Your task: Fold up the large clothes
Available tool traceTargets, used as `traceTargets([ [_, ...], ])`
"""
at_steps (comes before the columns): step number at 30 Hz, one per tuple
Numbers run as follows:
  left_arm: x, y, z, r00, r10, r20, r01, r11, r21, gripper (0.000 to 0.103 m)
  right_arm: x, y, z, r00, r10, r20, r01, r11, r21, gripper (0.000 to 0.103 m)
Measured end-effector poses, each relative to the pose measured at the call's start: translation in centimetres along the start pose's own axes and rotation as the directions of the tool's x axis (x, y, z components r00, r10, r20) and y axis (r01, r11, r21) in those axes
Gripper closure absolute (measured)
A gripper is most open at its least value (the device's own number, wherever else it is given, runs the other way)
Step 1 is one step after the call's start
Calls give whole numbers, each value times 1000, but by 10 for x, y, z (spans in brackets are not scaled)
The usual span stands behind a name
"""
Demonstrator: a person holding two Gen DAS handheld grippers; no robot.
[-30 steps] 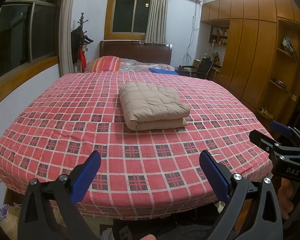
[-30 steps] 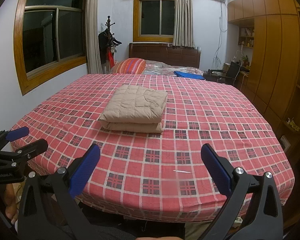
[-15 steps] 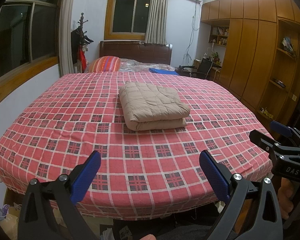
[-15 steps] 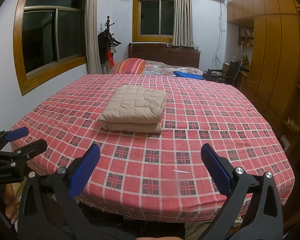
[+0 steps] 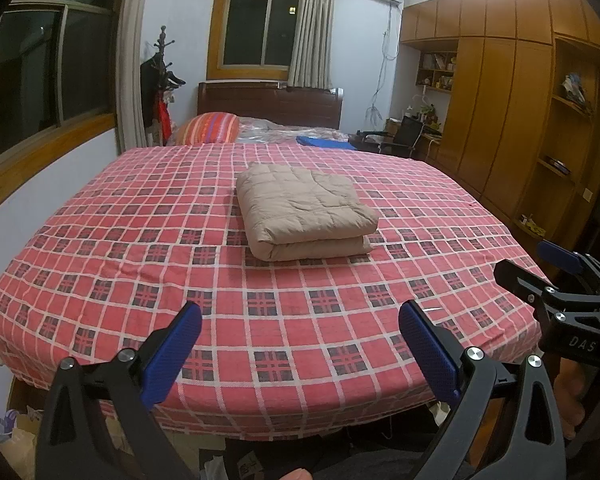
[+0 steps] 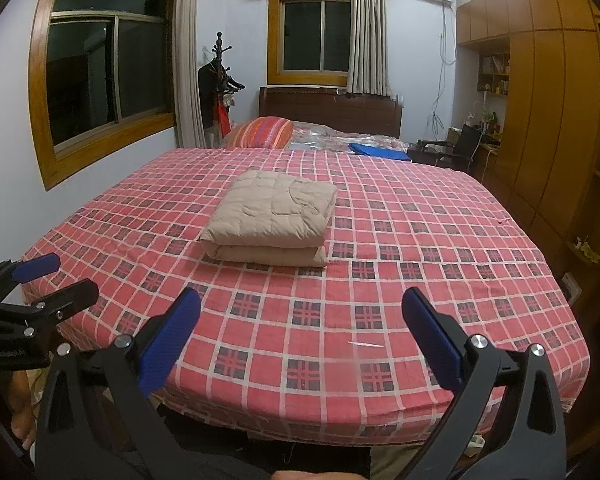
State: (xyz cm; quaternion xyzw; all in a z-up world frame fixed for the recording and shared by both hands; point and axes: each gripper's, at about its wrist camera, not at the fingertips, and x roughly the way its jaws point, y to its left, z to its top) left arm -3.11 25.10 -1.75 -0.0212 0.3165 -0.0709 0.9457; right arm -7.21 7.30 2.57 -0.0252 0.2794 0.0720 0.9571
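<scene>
A beige quilted garment point(image 5: 304, 210) point(image 6: 270, 218) lies folded into a thick rectangular stack near the middle of the bed point(image 5: 100, 240) point(image 6: 440, 240), which has a red checked cover. My left gripper point(image 5: 300, 338) stands open over the bed's near edge, well short of the stack, with nothing between its blue pads. My right gripper point(image 6: 302, 330) is likewise open and empty at the near edge. Each gripper shows in the other's view: the right gripper point(image 5: 556, 276) at the right border, the left gripper point(image 6: 36, 280) at the left border.
A striped pillow point(image 5: 210, 128), blue cloth point(image 5: 324, 142) and headboard point(image 5: 268, 106) lie at the far end. A wall with windows runs along the left, a coat stand point(image 5: 162, 92) in the corner. Wooden wardrobes point(image 5: 500, 112) and a desk chair point(image 5: 404, 134) line the right side.
</scene>
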Motion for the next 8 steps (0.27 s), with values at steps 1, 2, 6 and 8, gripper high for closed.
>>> traceTargets([
  [1,0,-1,-1,1000,1,0,-1,1000,1,4,0,0,0,1000,1,-1,-1,1000,0,3],
  [2,0,-1,-1,1000,1,1,-1,1000,0,4,0,0,-1,1000,3,-2,-3,1000,2,3],
  [6,0,-1,0,1000,1,0,-1,1000,0,4,2,1,-2,1000,15,-8,-15,1000,2,3],
  [8,0,-1,-1,1000,1,1,-1,1000,1,4,2,2,-2,1000,18,-8,-18,1000,0,3],
])
